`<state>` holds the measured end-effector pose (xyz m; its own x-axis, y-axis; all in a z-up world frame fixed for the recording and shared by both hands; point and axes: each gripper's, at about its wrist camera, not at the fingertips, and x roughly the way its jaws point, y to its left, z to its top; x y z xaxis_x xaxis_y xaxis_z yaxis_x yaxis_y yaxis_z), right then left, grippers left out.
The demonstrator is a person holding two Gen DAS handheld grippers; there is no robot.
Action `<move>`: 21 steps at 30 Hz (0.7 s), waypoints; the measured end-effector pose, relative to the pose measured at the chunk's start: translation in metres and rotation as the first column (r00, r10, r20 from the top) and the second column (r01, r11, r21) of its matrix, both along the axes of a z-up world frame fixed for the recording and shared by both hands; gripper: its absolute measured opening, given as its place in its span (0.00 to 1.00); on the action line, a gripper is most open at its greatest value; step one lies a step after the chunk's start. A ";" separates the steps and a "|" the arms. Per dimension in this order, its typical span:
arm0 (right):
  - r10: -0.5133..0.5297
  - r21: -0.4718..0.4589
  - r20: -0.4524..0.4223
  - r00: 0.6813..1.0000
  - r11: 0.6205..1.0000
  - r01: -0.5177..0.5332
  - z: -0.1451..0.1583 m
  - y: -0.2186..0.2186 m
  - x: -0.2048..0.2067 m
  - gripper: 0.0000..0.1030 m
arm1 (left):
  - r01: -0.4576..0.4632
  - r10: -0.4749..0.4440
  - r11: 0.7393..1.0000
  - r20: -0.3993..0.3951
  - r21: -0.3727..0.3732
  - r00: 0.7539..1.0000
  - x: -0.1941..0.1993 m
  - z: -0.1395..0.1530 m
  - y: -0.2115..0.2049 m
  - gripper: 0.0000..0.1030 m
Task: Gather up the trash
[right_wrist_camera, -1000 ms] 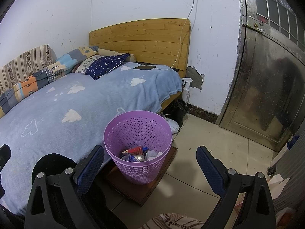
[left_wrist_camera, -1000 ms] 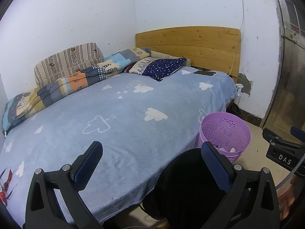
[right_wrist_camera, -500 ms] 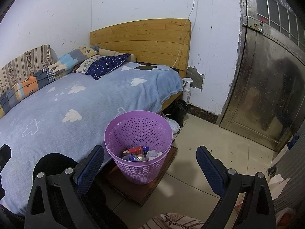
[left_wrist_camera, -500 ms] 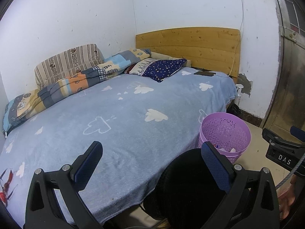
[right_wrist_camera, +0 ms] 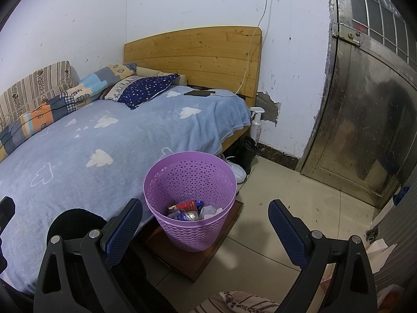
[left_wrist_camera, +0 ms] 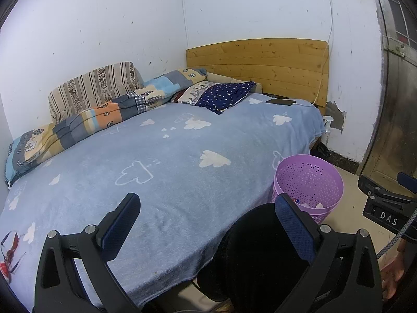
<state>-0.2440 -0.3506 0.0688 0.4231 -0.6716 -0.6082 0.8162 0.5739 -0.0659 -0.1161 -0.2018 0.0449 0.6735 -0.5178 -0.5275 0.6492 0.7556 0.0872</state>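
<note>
A lilac lattice-patterned basket (right_wrist_camera: 191,203) at lower centre; pale blue blanket (left_wrist_camera: 161,161) with white clouds; navy pillow (left_wrist_camera: 224,95) with white dots; striped beige cushion (left_wrist_camera: 93,86); honey-coloured wooden headboard (left_wrist_camera: 260,62).

Slight leftward drift of the right hand-held gripper (right_wrist_camera: 206,224) relative to purple basket (right_wrist_camera: 191,230).

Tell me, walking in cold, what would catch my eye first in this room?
Probably the round purple plastic basket on the floor beside the bed, standing on a dark wooden board with wrappers in its bottom. Next, the big light-blue fleece blanket with white clouds covering the bed, and a black phone charging near the pine headboard. In the foreground both the right gripper and the left gripper hang open, holding nothing.
</note>
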 end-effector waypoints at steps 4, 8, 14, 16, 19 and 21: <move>0.001 0.000 0.000 1.000 1.000 -0.001 0.000 0.001 0.000 0.95 | -0.001 0.001 1.000 0.000 0.000 1.000 0.000 0.000 0.000 1.00; 0.000 0.000 0.000 1.000 1.000 0.000 0.000 0.001 0.000 0.95 | -0.001 0.001 1.000 0.001 -0.001 1.000 0.000 0.000 0.000 1.00; 0.003 -0.003 -0.001 1.000 1.000 -0.003 0.001 0.002 0.002 0.95 | -0.001 0.001 1.000 0.000 -0.002 1.000 -0.001 0.000 0.000 1.00; 0.003 -0.002 0.000 1.000 1.000 -0.003 0.001 0.002 0.002 0.95 | -0.001 0.001 1.000 0.000 -0.002 1.000 -0.001 -0.001 0.001 1.00; 0.006 -0.005 -0.001 1.000 1.000 -0.006 0.002 0.005 0.005 0.95 | -0.001 0.001 1.000 0.001 -0.002 1.000 -0.001 -0.001 0.001 1.00; 0.010 -0.008 -0.002 1.000 1.000 -0.010 0.004 0.004 0.008 0.95 | -0.002 0.002 1.000 0.002 -0.002 1.000 -0.001 -0.001 0.000 1.00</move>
<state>-0.2357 -0.3463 0.0730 0.4289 -0.6722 -0.6035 0.8101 0.5818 -0.0722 -0.1166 -0.2013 0.0441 0.6753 -0.5180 -0.5251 0.6478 0.7569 0.0865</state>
